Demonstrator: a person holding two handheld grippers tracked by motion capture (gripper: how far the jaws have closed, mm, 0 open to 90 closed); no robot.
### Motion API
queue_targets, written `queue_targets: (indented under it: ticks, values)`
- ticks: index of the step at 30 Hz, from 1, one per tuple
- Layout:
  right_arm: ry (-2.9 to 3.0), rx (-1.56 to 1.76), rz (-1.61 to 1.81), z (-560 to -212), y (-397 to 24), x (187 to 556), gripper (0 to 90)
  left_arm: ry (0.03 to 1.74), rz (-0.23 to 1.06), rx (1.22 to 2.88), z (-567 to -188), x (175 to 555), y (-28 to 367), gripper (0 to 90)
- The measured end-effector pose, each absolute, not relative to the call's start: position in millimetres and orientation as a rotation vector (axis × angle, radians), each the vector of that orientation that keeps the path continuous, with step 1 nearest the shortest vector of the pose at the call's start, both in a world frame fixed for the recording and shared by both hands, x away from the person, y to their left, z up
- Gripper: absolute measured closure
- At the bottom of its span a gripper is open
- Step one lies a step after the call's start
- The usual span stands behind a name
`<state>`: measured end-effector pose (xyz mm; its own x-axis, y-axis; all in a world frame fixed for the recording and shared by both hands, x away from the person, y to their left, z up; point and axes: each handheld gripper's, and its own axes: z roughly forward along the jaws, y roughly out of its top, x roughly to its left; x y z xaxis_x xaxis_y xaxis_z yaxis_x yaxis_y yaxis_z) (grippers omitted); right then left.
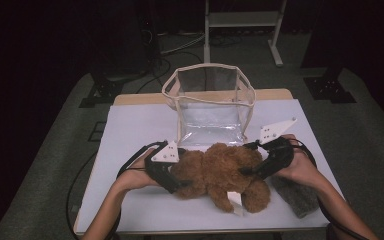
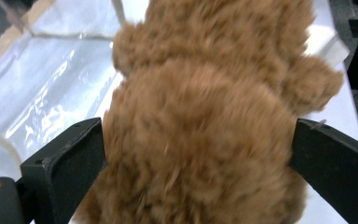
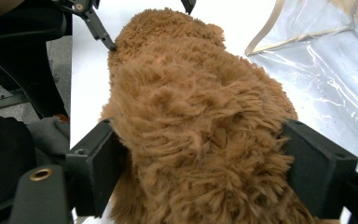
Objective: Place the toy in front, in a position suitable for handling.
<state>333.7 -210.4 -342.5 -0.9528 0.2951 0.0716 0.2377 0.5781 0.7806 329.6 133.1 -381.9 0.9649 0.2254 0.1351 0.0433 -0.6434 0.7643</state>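
A brown plush bear [image 1: 220, 170] lies on the white table cover [image 1: 130, 130], just in front of a clear plastic bag [image 1: 180, 90] with a beige rim. My left gripper [image 1: 180, 181] is at the bear's left end, and in the left gripper view [image 2: 198, 154] its black jaws stand wide on either side of the fur [image 2: 205, 116]. My right gripper [image 1: 247, 170] is at the bear's right side, and its jaws [image 3: 200, 158] likewise straddle the plush body [image 3: 191, 107]. The fur brushes the pads without looking squeezed.
The bag stands upright and open-topped at the back middle of the table. A grey fuzzy item [image 1: 295, 196] lies near the front right corner, under the right forearm. A white tag [image 1: 236, 203] sticks out beneath the bear. Dark floor and stands surround the table.
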Motion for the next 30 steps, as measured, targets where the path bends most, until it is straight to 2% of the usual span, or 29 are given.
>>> queue_targets:
  ticks: [9, 21, 23, 26, 30]
  values:
    - [2.752, 0.419, 1.315, -353.0, -203.5, 334.6, 15.7, 0.212, 0.189, 2.226, -407.2, 334.4, 139.4, 0.0]
    - [2.735, 0.425, 1.299, -370.9, -198.1, 334.0, 15.0, 0.199, 0.232, 2.218, -420.3, 329.8, 141.5, 0.0]
    - [2.727, 0.444, 1.294, -374.3, -197.3, 335.0, 17.1, 0.214, 0.243, 2.225, -417.5, 330.0, 141.8, 9.0]
    - [2.706, 0.494, 1.307, -374.6, -199.6, 336.1, 27.1, 0.229, 0.253, 2.227, -412.0, 328.4, 141.3, 20.7]
    - [2.7, 0.552, 1.331, -367.8, -206.0, 336.1, 41.3, 0.217, 0.26, 2.235, -399.2, 326.0, 136.3, 27.9]
